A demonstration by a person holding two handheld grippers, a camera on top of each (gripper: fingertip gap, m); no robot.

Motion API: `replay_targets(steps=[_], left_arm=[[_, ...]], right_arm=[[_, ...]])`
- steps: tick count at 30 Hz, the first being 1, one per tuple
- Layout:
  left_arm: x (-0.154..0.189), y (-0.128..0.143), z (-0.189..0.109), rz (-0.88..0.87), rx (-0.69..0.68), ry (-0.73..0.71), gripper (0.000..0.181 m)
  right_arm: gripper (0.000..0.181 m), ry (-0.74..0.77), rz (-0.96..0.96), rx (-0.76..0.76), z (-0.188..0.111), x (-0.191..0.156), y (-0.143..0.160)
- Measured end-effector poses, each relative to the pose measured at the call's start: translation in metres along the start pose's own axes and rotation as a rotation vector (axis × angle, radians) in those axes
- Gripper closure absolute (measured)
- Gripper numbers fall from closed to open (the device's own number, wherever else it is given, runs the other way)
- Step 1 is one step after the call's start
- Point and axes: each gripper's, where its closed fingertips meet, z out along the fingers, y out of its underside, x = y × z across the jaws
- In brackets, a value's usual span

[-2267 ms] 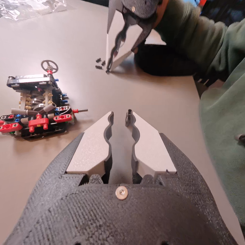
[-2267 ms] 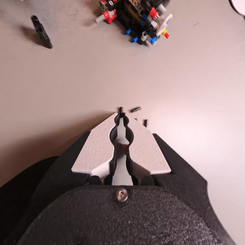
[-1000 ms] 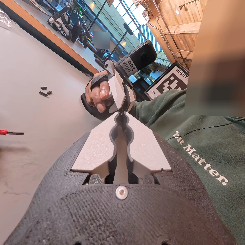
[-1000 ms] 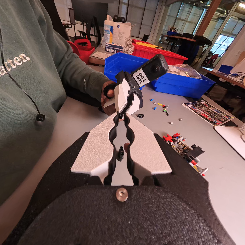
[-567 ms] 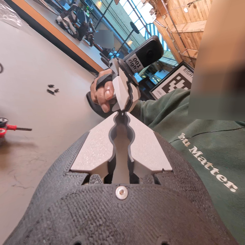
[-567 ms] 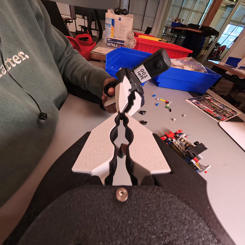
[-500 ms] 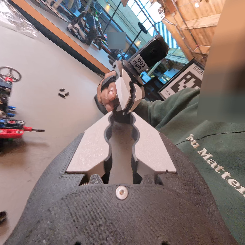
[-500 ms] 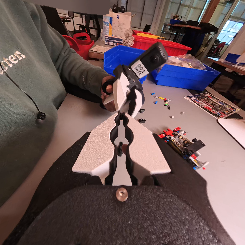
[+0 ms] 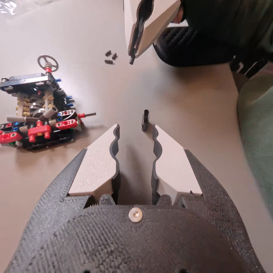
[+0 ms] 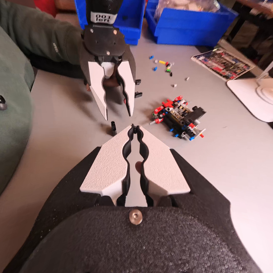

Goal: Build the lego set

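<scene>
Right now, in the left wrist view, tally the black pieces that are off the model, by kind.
Loose pins on the table: 3
Held pin in the right gripper: 1
Black connector by the left gripper: 1
Total: 5

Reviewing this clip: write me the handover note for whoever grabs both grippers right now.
Left gripper: open, empty, low over the table.
Right gripper: shut on a small black pin, raised.
Short black beam lies on the table by the left gripper's fingertips. Three spare black pins lie farther off; the partly built model sits to the left.
Done: pin picked up.
Left: probably join pin and beam, then fit them to the model.
</scene>
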Motion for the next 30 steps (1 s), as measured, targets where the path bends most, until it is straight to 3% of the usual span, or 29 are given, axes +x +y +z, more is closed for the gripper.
replay_targets(steps=[4,13,30], left_arm=[[0.007,0.0,0.008,0.06,-0.03,0.002,0.141],[0.012,0.002,0.019,0.116,-0.076,0.008,0.175],[0.015,0.002,0.02,0.128,-0.079,0.029,0.175]], right_arm=[[0.179,-0.087,-0.006,-0.123,0.01,-0.017,0.009],[0.18,-0.218,-0.076,-0.419,0.038,-0.039,0.023],[0.18,-0.258,-0.152,-0.645,0.046,-0.04,0.028]])
